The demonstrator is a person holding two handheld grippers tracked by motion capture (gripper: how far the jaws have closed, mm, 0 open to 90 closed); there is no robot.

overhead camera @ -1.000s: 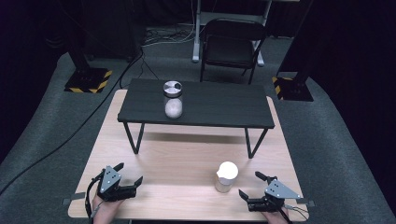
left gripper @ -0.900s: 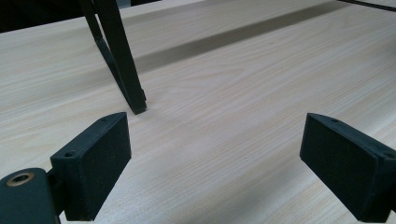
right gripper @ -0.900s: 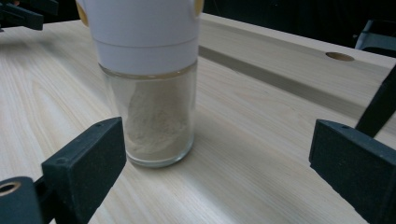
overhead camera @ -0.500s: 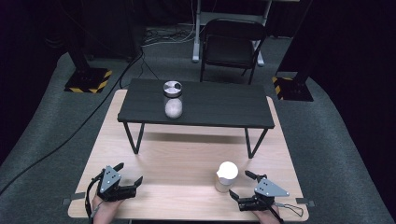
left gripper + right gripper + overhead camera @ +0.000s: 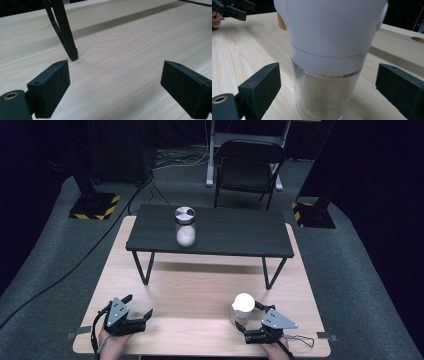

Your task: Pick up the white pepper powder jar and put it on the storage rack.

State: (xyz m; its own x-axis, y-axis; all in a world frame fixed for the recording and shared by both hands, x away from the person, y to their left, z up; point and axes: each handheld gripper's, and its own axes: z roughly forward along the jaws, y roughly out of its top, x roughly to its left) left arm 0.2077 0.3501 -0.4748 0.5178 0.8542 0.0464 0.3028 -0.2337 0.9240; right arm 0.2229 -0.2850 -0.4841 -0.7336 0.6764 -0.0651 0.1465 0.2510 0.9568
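Two spread right tongs (image 5: 327, 87) flanking white-capped jar (image 5: 327, 75) untouched, left tongs (image 5: 115, 87) spread over table (image 5: 120, 50)

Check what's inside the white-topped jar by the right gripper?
The jar has clear glass below its white top, and pale, sandy powder shows through that glass. The top covers the upper part, so the fill level can't be seen. The right gripper is open around it.

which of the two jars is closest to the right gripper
The white-lidded jar on the light wooden table, standing between the open jaws of the right hand-held gripper. The metal-lidded jar stands far off on the black bench.
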